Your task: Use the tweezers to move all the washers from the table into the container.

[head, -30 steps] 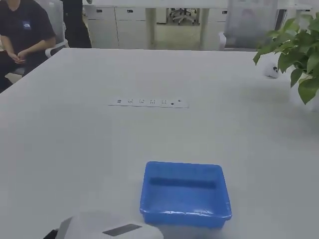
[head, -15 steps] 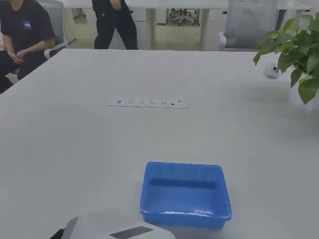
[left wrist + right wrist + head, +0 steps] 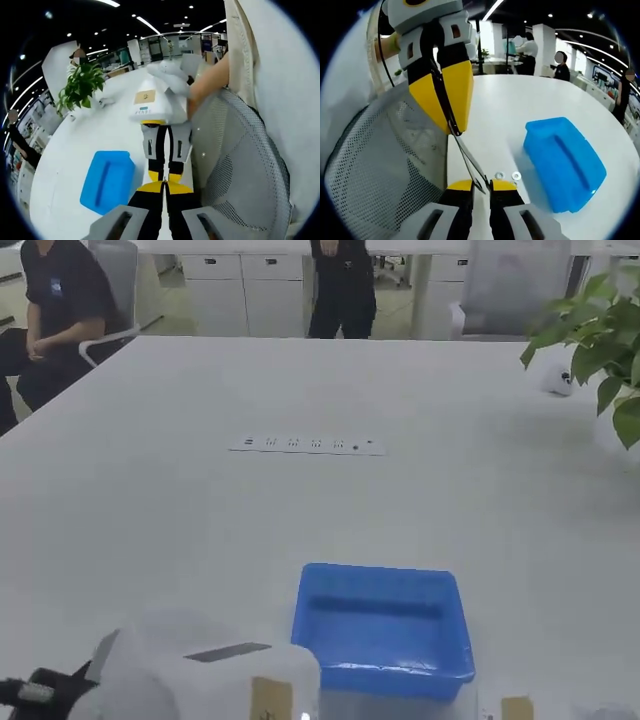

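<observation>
The left tongs (image 3: 451, 125) are pressed together on the tweezers (image 3: 469, 159). The tweezers reach from them to the right tongs (image 3: 482, 189), and the tip lies between the two jaws. The right tongs stand a little apart; I cannot tell if they pinch the tip. A washer (image 3: 498, 175) and a second washer (image 3: 516, 175) lie on the counter (image 3: 510, 115) just beside the right tongs. The blue container (image 3: 565, 165) stands near, beyond the washers.
</observation>
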The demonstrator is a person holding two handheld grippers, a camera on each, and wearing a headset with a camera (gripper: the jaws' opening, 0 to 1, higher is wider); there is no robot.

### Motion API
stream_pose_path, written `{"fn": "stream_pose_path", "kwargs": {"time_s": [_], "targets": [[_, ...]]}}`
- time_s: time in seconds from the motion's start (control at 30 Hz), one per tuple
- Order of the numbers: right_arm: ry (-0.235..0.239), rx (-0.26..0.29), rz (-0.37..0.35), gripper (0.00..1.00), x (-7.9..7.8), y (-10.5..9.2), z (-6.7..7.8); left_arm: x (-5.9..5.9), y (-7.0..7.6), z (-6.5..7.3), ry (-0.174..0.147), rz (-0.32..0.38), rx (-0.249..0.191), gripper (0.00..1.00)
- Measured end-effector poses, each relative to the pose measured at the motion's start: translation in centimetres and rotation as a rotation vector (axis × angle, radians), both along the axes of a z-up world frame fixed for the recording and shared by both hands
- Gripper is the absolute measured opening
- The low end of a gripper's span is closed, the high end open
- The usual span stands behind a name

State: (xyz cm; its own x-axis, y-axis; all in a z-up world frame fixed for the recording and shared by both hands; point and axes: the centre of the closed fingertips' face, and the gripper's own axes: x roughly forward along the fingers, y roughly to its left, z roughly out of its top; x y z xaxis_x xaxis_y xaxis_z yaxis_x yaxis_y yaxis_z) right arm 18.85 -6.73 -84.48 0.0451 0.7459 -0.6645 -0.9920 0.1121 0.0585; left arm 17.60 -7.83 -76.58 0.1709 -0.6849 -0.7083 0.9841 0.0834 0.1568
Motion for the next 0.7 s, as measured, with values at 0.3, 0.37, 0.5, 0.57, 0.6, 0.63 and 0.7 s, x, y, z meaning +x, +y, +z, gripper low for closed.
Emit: {"fn": "stream_pose_path", "kwargs": {"time_s": [0.3, 0.37, 0.5, 0.57, 0.6, 0.63, 0.7], "targets": [[0.007, 0.003, 0.003, 0.07, 0.4, 1.1, -0.4, 0.9, 0.5, -0.4, 0.015, 0.022, 0.011, 0.0], [0.003, -0.003, 0.004, 0.07, 0.5, 1.0, -0.4, 1.1, 0.7, -0.5, 0.017, 0.025, 0.013, 0.0], [0.003, -0.001, 0.0, 0.07, 0.6, 1.0, -0.4, 1.3, 1.0, -0.4, 0.027, 0.032, 0.005, 0.0], [0.005, -0.004, -0.005, 0.07, 0.6, 0.8, -0.5, 1.4, 1.2, -0.5, 0.024, 0.035, 0.02, 0.0], [0.004, -0.004, -0.005, 0.07, 0.6, 0.8, -0.5, 1.5, 1.2, -0.5, 0.022, 0.036, 0.021, 0.0], [0.009, -0.002, -0.005, 0.07, 0.6, 0.8, -0.5, 1.5, 1.3, -0.6, 0.029, 0.039, 0.02, 0.0], [0.01, 0.003, -0.009, 0.07, 0.6, 0.8, -0.5, 1.5, 1.2, -0.5, 0.025, 0.037, 0.023, 0.0]]}}
